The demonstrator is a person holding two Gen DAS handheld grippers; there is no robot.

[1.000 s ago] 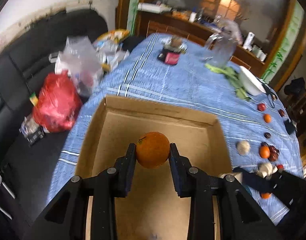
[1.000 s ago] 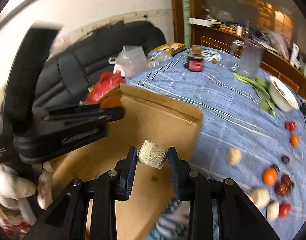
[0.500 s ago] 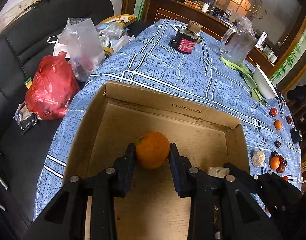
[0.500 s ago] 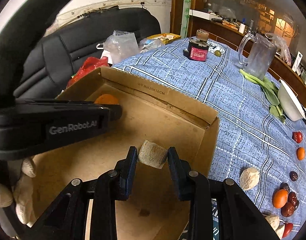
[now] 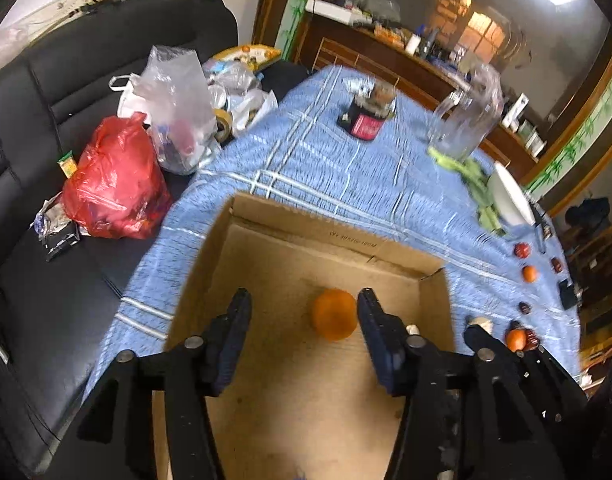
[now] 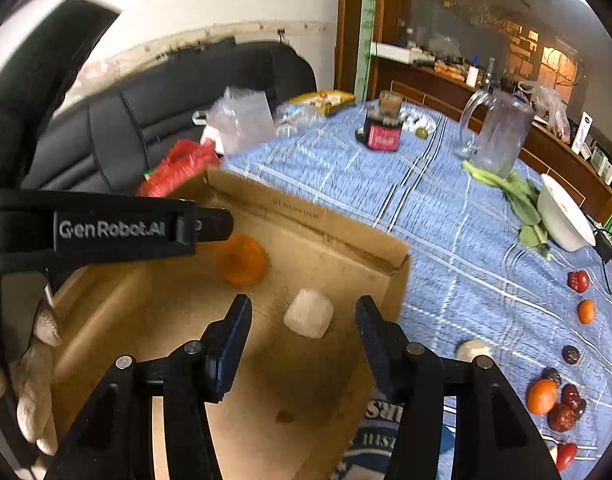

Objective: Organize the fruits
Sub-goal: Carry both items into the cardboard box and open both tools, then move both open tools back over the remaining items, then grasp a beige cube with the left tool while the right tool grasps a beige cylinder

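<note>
Both grips have let go since a second ago: the orange (image 5: 334, 319) and the pale chunk (image 6: 309, 313) now lie in the cardboard box (image 5: 306, 236). Left gripper (image 5: 304, 336) and right gripper (image 6: 302, 334) are opening, nothing pinched. Remaining fruits (image 6: 542, 396) (right of the box, on the table (image 6: 446, 216)) sit nearer the right hand.

"GenRobot.AI" on the left hand-held gripper (image 6: 210, 226).

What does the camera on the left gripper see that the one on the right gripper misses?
Only the left view: a black packet on the sofa. Only the right view: the pale chunk between the right gripper's opening jaws, and a gloved hand. Both: the orange lying loose in the cardboard box, the glass jug, the white bowl.
</note>
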